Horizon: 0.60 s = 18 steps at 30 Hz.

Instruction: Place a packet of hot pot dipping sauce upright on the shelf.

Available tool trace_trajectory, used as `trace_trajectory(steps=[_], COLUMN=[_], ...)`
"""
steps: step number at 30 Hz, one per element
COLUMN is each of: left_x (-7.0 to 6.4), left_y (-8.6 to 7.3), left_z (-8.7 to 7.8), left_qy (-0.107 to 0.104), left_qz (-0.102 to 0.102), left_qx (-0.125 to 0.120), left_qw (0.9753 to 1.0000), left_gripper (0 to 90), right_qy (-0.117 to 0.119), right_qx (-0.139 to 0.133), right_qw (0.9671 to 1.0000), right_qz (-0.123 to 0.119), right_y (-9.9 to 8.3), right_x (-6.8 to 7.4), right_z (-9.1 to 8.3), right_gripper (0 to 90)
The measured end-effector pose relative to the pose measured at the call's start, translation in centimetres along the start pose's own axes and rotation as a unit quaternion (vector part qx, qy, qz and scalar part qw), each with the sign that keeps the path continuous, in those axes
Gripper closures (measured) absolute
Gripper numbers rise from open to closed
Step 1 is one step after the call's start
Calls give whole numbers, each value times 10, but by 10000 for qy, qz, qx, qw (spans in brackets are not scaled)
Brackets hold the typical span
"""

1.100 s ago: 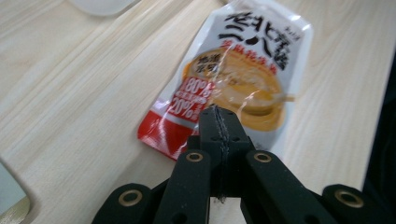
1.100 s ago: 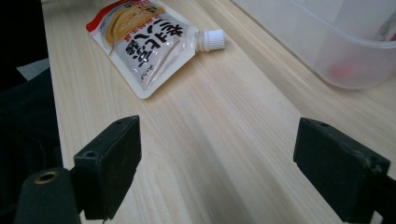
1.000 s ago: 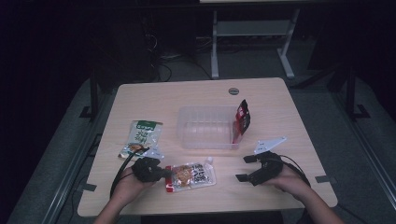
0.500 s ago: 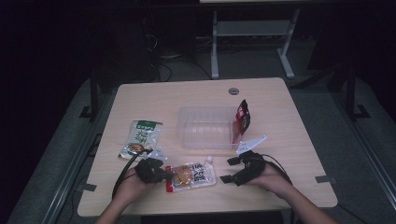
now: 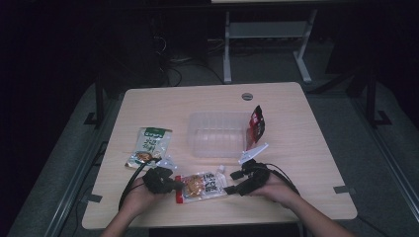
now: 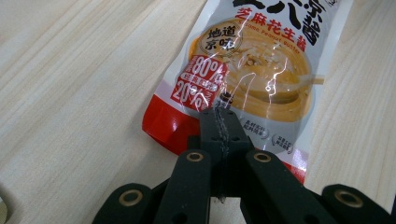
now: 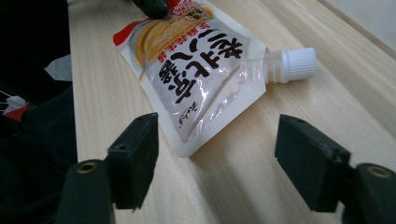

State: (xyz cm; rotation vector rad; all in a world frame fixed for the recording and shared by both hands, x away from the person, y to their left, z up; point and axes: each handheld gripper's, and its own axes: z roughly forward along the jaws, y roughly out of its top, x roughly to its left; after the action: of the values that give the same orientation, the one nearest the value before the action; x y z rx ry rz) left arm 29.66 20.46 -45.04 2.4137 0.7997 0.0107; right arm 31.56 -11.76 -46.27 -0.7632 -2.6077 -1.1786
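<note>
While the sauce pouch (image 5: 202,185) lies flat near the desk's (image 5: 306,148) front edge, the left gripper (image 5: 170,185) has its jaws pinched tight on the pouch's red bottom corner. In the left gripper view the closed tips sit on the pouch (image 6: 252,70) right below a red patch reading "80%" and "20%". Above that, a round badge carries Chinese characters, and a line of orange Chinese text runs over a picture of noodles in brown sauce. Over at three o'clock from the pouch, the right gripper (image 5: 241,183) stands with jaws spread wide, holding nothing. Its own view looks between both jaws at the pouch (image 7: 196,74), big black Chinese characters across the white panel, the white screw cap (image 7: 296,63) pointing to three o'clock in that view, the left gripper's black tip (image 7: 152,7) up at twelve. Behind the pouch, at twelve o'clock on the desk, sits a clear tray (image 5: 217,133), with a red-black packet (image 5: 257,126) propped at its right end. A green packet (image 5: 150,145) lies at ten o'clock; its writing is too small to read.
</note>
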Motion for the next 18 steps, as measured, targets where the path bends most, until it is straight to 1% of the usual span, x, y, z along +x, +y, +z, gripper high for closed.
trace_trajectory(steps=[4, 6, 9, 12, 15, 18], left_x=[0, 0, 0, 0, 0, 0], left_y=[0, 0, 0, 0, -1, -1], left_z=[0, 0, 0, 0, 0, 0], left_qy=[8, 5, 8, 16, 7, 8], left_qz=[0, -3, -2, 10, -2, -6], left_qx=[8, 5, -10, -4, -11, -13], left_qw=[10000, 10000, 10000, 10000, 10000, 10000], left_gripper=[898, 898, 898, 898, 898, 898], right_qy=[60, 49, 87, 60, 61, 151], right_qx=[21, 39, 52, 161, 157, 129], right_qw=[10000, 10000, 9999, 9998, 9998, 9997], right_qz=[-7, -34, -66, -132, -144, -120], right_y=[-1, 0, 2, 2, 4, 5], right_x=[0, -1, -1, 0, 1, 1], right_z=[1, 2, 6, 10, 12, 15], right_gripper=[365, 378, 395, 411, 423, 447])
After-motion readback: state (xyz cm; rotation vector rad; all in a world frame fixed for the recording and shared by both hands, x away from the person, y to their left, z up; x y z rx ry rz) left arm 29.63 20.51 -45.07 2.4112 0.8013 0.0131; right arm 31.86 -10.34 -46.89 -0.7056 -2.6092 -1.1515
